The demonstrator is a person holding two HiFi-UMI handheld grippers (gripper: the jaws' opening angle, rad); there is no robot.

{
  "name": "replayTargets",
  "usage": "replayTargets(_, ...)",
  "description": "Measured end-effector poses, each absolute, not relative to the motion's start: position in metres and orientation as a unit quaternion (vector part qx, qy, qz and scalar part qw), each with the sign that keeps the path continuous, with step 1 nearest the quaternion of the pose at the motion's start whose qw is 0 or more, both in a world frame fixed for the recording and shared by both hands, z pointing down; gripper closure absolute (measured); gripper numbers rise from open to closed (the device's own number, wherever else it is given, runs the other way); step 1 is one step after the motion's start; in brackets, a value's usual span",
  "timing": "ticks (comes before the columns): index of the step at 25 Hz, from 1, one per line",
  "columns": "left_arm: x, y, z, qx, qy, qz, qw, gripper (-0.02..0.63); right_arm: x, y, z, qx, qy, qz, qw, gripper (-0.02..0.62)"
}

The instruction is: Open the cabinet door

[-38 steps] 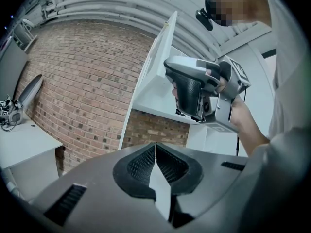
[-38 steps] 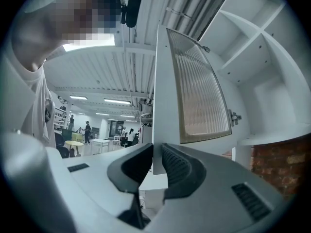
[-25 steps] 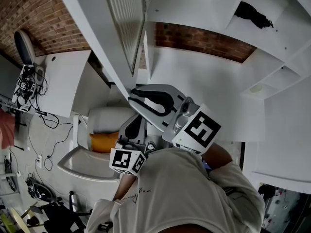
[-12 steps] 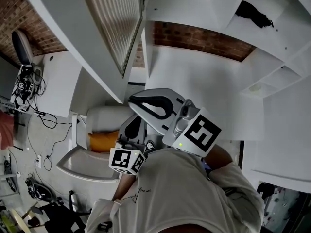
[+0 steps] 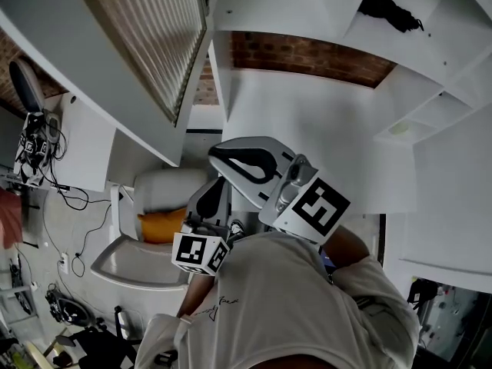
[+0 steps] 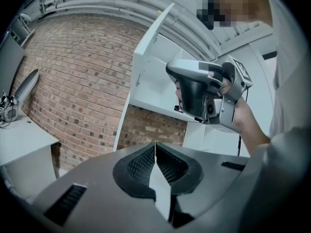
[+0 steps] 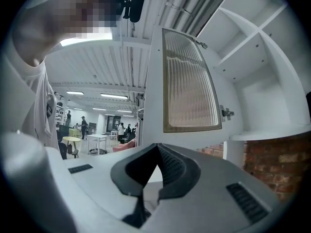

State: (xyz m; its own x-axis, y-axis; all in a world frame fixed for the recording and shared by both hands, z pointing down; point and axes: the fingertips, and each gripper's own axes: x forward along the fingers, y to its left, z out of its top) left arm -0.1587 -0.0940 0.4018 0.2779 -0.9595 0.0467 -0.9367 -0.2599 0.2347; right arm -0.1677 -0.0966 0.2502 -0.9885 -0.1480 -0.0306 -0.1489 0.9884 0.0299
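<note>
The white cabinet door (image 5: 146, 44) with its ribbed glass panel stands swung out to the upper left, away from the open cabinet (image 5: 307, 121). My right gripper (image 5: 215, 151) is level in front of the cabinet with its jaws shut and nothing between them, apart from the door's edge. In the right gripper view the door (image 7: 189, 86) and its hinge (image 7: 226, 113) lie beyond my shut right gripper (image 7: 156, 145). My left gripper (image 5: 217, 184) sits just below the right one, also shut and empty (image 6: 155, 144). It looks at the right gripper (image 6: 171, 72) from the side.
A black object (image 5: 388, 10) lies on an upper shelf at the right. A brick wall (image 5: 307, 56) shows behind the cabinet. Below left stands a white seat with an orange cushion (image 5: 157, 225). A desk with cables (image 5: 31, 144) is at the far left.
The door has swung further out to the left, its lower edge moving away from the right gripper's tip. Both grippers stay in nearly the same place.
</note>
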Motion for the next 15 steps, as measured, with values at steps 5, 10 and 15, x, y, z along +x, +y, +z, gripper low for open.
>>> replayTargets(5,-0.152,-0.098,0.400,0.798,-0.591,-0.050,0.109,0.586,-0.155,-0.107,0.256,-0.092,0.996,0.016,0.008,0.571)
replayTargets(10,-0.146,-0.100,0.403,0.803,-0.583,-0.047,0.111,0.586,-0.143,-0.115,0.266,-0.106,0.994,0.015,-0.002,0.571)
replayTargets(15,-0.141,-0.103,0.403,0.808,-0.576,-0.046,0.114,0.586,-0.132,-0.123,0.275,-0.124,0.992,0.008,-0.011,0.571)
